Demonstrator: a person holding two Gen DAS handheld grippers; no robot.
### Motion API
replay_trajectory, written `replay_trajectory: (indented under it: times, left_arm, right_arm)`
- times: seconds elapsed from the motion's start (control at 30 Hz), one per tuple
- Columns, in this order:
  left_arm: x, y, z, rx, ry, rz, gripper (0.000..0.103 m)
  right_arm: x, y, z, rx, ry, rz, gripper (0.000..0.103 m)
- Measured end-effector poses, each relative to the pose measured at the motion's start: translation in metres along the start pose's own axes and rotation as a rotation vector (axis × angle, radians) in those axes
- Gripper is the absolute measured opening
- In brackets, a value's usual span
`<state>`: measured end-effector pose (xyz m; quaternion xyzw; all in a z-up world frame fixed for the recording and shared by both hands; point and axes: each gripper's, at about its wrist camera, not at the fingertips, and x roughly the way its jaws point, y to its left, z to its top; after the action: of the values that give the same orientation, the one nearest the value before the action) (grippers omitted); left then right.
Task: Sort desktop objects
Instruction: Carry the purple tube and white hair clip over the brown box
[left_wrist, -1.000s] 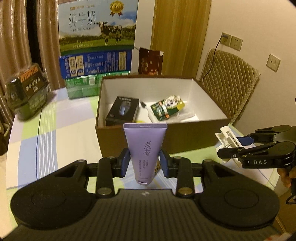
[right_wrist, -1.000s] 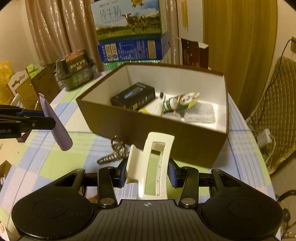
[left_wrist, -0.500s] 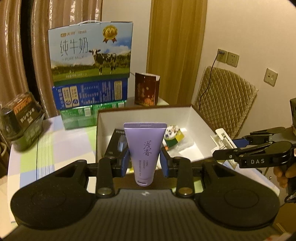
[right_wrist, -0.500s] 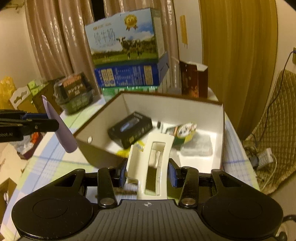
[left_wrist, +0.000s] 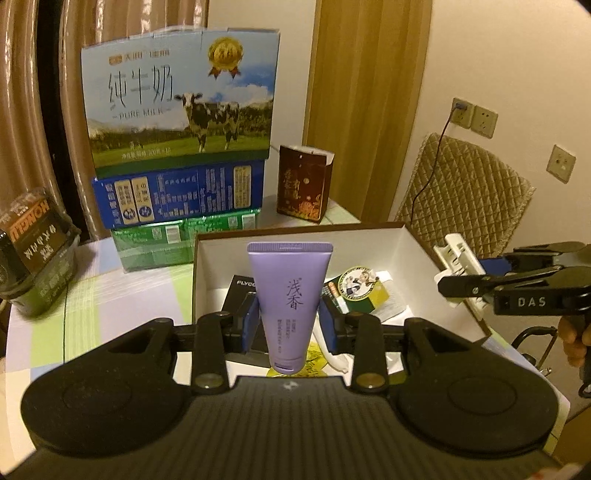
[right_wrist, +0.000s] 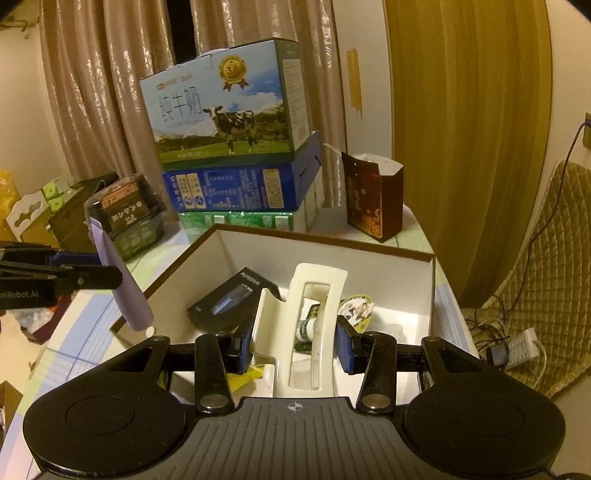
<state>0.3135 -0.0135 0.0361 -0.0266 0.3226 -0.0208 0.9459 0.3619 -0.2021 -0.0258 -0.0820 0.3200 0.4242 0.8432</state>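
Note:
My left gripper (left_wrist: 289, 325) is shut on a purple tube (left_wrist: 288, 295), held upright over the near part of the brown box (left_wrist: 295, 236). My right gripper (right_wrist: 295, 345) is shut on a cream hair claw clip (right_wrist: 314, 325), held above the box's white inside (right_wrist: 406, 280). In the box lie a black carton (right_wrist: 232, 301), a green and white packet (left_wrist: 356, 286) and a yellow wrapper (left_wrist: 314, 363). The right gripper with the clip (left_wrist: 461, 258) shows at the right of the left wrist view; the left gripper with the tube (right_wrist: 122, 291) shows at the left of the right wrist view.
Stacked milk cartons (left_wrist: 181, 147) and a dark red paper bag (left_wrist: 304, 188) stand behind the box. A wrapped dark pack (left_wrist: 33, 251) sits at the table's left. A quilted chair (left_wrist: 461, 192) and a power strip (right_wrist: 521, 347) are to the right.
Both grippers have risen and moved forward from in front of the box to above its inside. Each still holds its object.

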Motion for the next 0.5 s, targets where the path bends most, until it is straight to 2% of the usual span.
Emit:
replay_trajectory:
  times: [0.27, 0.5]
  left_arm:
    - [0.038, 0.006, -0.008, -0.010, 0.074, 0.026, 0.030]
    - [0.069, 0.010, -0.021, -0.011, 0.174, 0.051, 0.030]
  right_arm:
    - [0.028, -0.016, -0.003, 0.017, 0.048, -0.026, 0.041]
    - [0.047, -0.029, -0.009, 0.032, 0.092, -0.041, 0.041]
